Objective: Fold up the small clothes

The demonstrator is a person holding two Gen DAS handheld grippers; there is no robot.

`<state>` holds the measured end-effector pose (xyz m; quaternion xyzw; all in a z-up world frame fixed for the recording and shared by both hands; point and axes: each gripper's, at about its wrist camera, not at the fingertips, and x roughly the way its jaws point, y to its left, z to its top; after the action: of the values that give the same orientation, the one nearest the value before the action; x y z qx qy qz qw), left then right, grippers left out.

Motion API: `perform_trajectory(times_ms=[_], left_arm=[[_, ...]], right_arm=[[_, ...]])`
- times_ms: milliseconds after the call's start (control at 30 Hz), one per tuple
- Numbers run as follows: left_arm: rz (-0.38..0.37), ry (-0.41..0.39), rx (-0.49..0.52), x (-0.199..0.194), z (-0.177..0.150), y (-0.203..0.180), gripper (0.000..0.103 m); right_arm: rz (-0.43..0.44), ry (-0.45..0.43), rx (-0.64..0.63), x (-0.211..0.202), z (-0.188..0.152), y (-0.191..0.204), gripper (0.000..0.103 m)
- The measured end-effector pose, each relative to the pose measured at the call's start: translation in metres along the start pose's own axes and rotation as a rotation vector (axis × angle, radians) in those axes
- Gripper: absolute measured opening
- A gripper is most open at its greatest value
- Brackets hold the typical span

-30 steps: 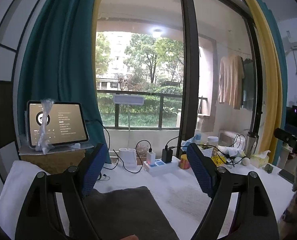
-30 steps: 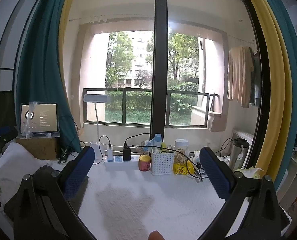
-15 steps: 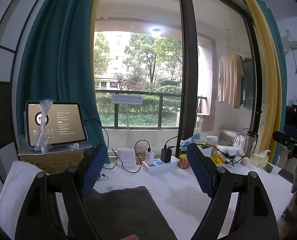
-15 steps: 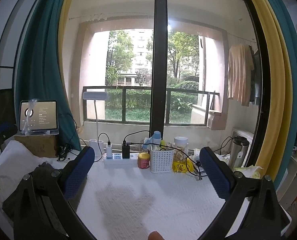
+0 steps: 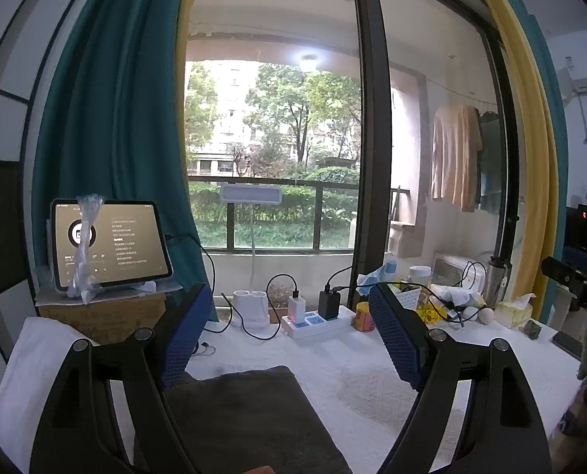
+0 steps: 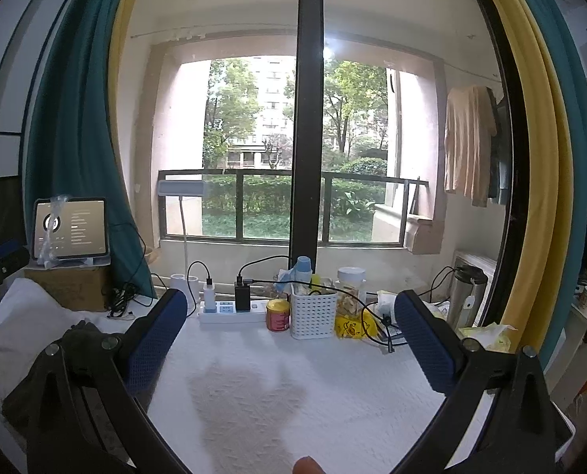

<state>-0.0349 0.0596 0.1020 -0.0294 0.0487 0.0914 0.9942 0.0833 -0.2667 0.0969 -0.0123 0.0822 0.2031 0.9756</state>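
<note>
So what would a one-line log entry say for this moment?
left gripper: open, empty | right gripper: open, empty | dark garment: lying on white table cover, below left gripper

White-covered table (image 6: 333, 375) by the window, with a dark garment on it

A folded dark grey cloth (image 5: 246, 414) lies flat on the near part of the textured white cover. Along the far edge stand a power strip (image 6: 230, 310), a red tin (image 6: 277, 315), a white basket (image 6: 313, 314), a yellow packet (image 6: 350, 326) and a steel flask (image 6: 465, 296).

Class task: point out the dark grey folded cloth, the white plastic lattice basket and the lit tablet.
Dark grey folded cloth (image 5: 242, 414), left wrist view, top face.
White plastic lattice basket (image 6: 313, 316), right wrist view, front wall.
Lit tablet (image 5: 110, 243), left wrist view, screen.
</note>
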Motion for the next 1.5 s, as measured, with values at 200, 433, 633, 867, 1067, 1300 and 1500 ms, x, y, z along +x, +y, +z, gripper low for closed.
perform_trajectory(times_ms=[200, 433, 633, 867, 1067, 1300, 1500], left_arm=[[0.012, 0.003, -0.004, 0.001, -0.001, 0.0, 0.084], [0.018, 0.001, -0.008, 0.002, -0.001, 0.0, 0.084], [0.012, 0.003, -0.003, 0.001, -0.001, -0.001, 0.084], [0.011, 0.003, -0.002, 0.0, -0.001, -0.003, 0.084], [-0.002, 0.011, 0.0, 0.003, -0.001, -0.007, 0.084], [-0.005, 0.016, -0.003, 0.004, -0.002, -0.009, 0.084], [-0.008, 0.016, -0.006, 0.003, -0.003, -0.011, 0.084]], right_arm=[[0.002, 0.007, -0.001, 0.002, -0.002, 0.0, 0.103], [0.001, 0.01, -0.001, 0.002, -0.002, 0.0, 0.103], [0.001, 0.013, -0.001, 0.003, -0.003, 0.001, 0.103], [-0.001, 0.025, -0.006, 0.005, -0.005, 0.001, 0.103], [-0.003, 0.029, -0.001, 0.006, -0.006, -0.002, 0.103], [-0.008, 0.036, -0.002, 0.008, -0.008, -0.003, 0.103], [-0.009, 0.042, -0.001, 0.009, -0.01, -0.003, 0.103]])
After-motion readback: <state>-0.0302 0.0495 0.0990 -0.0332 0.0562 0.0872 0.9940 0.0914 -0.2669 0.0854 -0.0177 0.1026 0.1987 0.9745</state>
